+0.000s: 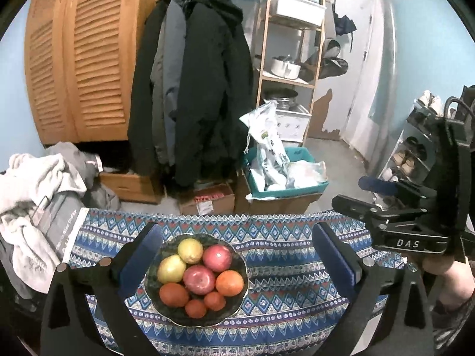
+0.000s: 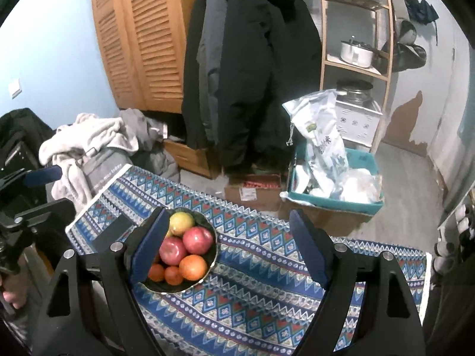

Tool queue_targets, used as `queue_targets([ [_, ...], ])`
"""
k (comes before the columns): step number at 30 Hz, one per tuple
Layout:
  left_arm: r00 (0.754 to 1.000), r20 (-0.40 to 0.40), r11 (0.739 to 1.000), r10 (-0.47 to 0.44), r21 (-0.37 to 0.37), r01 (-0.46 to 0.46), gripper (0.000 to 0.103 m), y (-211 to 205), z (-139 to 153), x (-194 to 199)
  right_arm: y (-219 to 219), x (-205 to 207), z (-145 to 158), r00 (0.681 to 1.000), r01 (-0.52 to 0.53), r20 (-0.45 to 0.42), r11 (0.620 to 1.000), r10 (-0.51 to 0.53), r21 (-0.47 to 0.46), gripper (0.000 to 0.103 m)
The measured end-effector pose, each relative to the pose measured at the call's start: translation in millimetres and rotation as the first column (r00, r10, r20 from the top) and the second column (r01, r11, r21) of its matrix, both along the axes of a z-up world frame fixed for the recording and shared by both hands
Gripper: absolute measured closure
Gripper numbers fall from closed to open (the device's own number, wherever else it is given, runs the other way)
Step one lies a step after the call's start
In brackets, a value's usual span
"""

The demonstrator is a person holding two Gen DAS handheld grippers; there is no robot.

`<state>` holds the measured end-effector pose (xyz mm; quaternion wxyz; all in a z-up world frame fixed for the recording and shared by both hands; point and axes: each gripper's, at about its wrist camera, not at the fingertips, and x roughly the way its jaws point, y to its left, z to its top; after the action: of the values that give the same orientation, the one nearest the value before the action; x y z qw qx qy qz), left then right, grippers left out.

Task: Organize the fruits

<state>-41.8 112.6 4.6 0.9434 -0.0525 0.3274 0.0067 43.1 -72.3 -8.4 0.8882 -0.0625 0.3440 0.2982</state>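
left wrist view: whole fruit bowl (image 1: 196,279), half-hidden from right; both hand-held grippers agape.

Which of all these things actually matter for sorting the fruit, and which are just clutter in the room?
For the job:
- dark bowl holding two red apples, two yellow fruits and four oranges
- left gripper, open
- right gripper, open

Lying about:
- hanging coats
- heap of clothes
- teal box of bags
- wooden shelf with pots
- patterned cloth
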Motion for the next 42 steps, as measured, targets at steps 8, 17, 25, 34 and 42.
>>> queue_targets([
  [8, 1.000, -0.021, 1.000, 0.002, 0.018, -0.002, 0.001, -5.9, -4.2, 6.1, -3.6, 2.8, -3.4, 1.000, 0.009, -0.018, 1.000, -0.009, 0.002, 0.021],
  [17, 1.000, -0.022, 1.000, 0.012, 0.024, -0.011, 0.001, -9.8, -3.9, 6.5, -7.4, -0.1, 1.1, 1.000, 0.014, -0.004, 1.000, -0.014, 0.010, 0.021],
  [25, 0.999, -0.040, 0.999, 0.012, 0.038, -0.010, 0.001, -14.6, -6.2, 9.4, -8.1, -1.0, 2.2, 1.000, 0.014, -0.002, 1.000, -0.014, 0.009, 0.021],
  [34, 0.998, -0.040, 0.999, 0.037, 0.038, -0.036, 0.001, -13.2, -5.2, 9.1, -10.2, 0.3, 6.0, 1.000, 0.020, -0.003, 1.000, -0.020, 0.012, 0.021],
  [42, 0.998, -0.051, 0.997, 0.046, 0.062, -0.043, 0.001, -15.4, -6.4, 11.4, -10.0, -0.5, 7.3, 1.000, 0.021, -0.004, 1.000, -0.021, 0.011, 0.021],
])
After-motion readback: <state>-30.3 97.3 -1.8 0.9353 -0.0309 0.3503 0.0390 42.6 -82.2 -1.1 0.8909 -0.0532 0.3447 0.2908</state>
